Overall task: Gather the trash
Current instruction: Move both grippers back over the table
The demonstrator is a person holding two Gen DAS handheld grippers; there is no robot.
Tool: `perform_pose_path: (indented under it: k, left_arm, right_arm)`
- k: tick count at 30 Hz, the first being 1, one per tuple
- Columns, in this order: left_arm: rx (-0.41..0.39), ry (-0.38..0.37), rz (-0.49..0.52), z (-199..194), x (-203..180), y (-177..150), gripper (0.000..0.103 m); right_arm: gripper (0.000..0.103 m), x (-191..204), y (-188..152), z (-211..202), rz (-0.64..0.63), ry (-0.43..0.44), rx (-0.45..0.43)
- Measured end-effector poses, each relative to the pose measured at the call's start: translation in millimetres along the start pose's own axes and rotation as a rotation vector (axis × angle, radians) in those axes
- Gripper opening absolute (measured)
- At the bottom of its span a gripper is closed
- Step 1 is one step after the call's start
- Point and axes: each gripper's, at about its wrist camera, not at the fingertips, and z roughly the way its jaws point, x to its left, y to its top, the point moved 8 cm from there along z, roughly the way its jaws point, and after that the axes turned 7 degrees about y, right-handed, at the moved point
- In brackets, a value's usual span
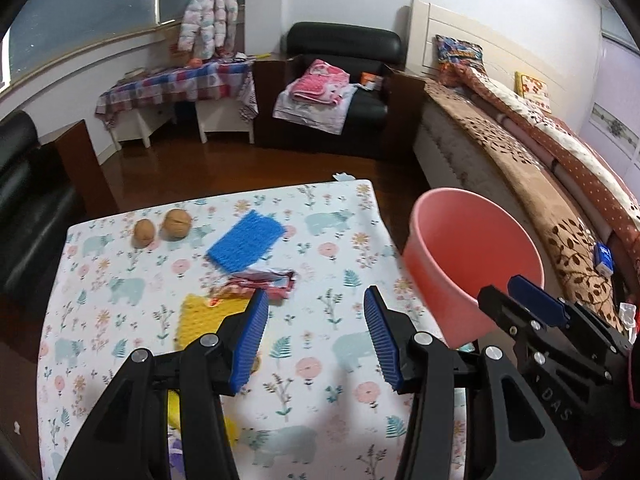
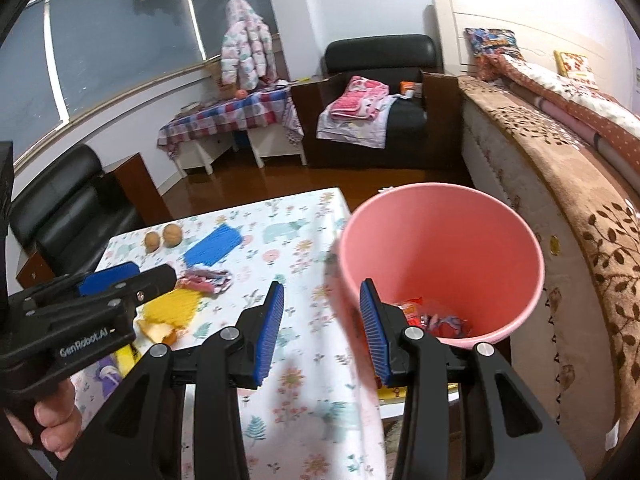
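A pink bucket (image 2: 440,256) stands at the table's right edge with red wrappers (image 2: 424,314) lying inside; it also shows in the left wrist view (image 1: 472,264). A crumpled pink wrapper (image 1: 266,280) lies mid-table, also in the right wrist view (image 2: 206,280). Orange peel (image 2: 160,330) lies near the yellow sponge (image 1: 204,314). My left gripper (image 1: 316,336) is open and empty above the table, near the wrapper. My right gripper (image 2: 322,328) is open and empty at the bucket's near rim; it shows at right in the left wrist view (image 1: 516,292).
A blue sponge (image 1: 246,246) and two walnuts (image 1: 162,228) lie at the table's far side. The floral tablecloth (image 1: 320,216) covers the table. A bed (image 2: 560,200) runs along the right. A black armchair (image 1: 340,84) stands behind, another at left.
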Motion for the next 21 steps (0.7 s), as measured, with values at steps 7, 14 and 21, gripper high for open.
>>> perform_pose_path:
  k: [7, 14, 21]
  left_arm:
    - [-0.019, 0.02, 0.003, -8.8, 22.8, -5.4, 0.049]
    - [-0.045, 0.075, -0.051, -26.1, 97.7, -15.4, 0.052]
    - [0.038, 0.098, -0.163, -27.5, 168.9, -48.7, 0.053]
  right_arm:
    - [0.04, 20.2, -7.1, 6.1, -0.025, 0.04, 0.023]
    - [0.04, 38.4, -15.6, 8.1, -0.061, 0.089, 0.037]
    - [0.04, 51.0, -24.5, 14.9, -0.091, 0.125, 0.072]
